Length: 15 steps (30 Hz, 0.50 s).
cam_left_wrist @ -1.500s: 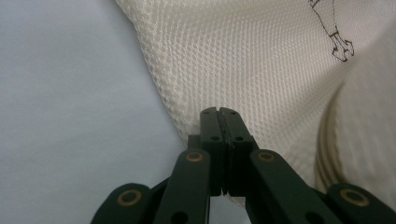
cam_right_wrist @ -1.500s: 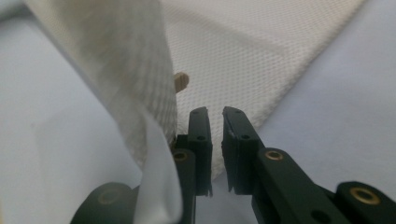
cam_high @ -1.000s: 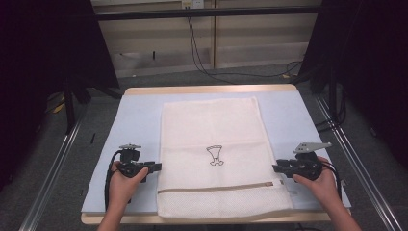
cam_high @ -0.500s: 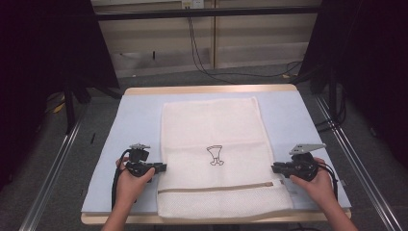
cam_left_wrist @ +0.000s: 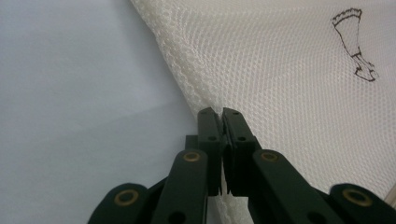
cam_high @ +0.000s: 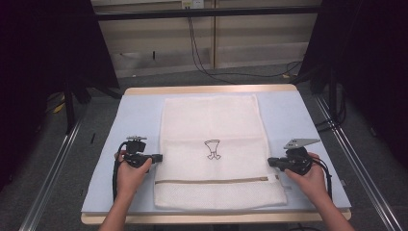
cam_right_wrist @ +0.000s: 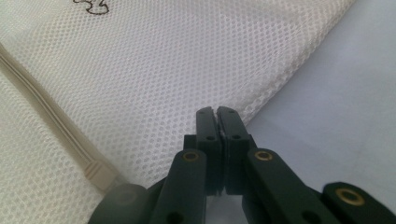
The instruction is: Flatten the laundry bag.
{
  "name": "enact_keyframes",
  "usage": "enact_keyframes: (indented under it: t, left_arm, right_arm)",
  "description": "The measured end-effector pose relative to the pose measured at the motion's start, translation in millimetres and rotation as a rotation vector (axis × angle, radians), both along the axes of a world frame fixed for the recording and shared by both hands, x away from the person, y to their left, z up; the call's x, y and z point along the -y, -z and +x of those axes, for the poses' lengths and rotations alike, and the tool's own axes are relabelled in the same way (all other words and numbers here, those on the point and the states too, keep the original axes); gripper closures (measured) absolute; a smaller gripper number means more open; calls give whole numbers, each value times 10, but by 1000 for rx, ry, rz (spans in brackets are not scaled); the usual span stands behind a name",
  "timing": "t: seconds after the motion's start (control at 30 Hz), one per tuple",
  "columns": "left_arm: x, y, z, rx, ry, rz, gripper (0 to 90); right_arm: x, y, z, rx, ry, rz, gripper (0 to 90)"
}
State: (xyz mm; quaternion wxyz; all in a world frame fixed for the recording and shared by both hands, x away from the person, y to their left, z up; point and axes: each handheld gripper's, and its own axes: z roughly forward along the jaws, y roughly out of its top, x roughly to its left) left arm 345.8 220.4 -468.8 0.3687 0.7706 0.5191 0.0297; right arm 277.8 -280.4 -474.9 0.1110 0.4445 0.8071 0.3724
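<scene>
I see the white mesh bag [cam_high: 214,151] flat on the worktop [cam_high: 298,120]. My left hand-held gripper [cam_left_wrist: 219,112] pinches its left edge; my right hand-held gripper [cam_right_wrist: 217,110] pinches its right edge.

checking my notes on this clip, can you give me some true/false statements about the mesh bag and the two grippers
1. The left gripper is shut on the side edge of the mesh bag. True.
2. The right gripper hangs wide open above the bag. False: its jaws are closed on the bag's opposite side edge.
3. The bag lies flat on the blue table cover. True.
4. The bag's zipper runs along its far end. False: it runs across near the person's end.
5. A small dark drawing sits near the bag's middle. True.
</scene>
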Motion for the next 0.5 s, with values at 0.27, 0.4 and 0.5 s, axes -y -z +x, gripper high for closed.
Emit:
enact_keyframes:
  t: [0.27, 0.4, 0.5]
  left_arm:
    - [-62, 4, 42, 5, -6, 4, 868]
    - [-107, -7, 45, 3, -13, -3, 869]
    - [-179, -15, 43, -1, -27, -22, 869]
  right_arm:
    - [-29, -1, 21, -1, 11, 8, 887]
    - [-62, -2, 22, 0, 7, 9, 886]
    - [-107, -12, 10, 7, -15, 14, 886]
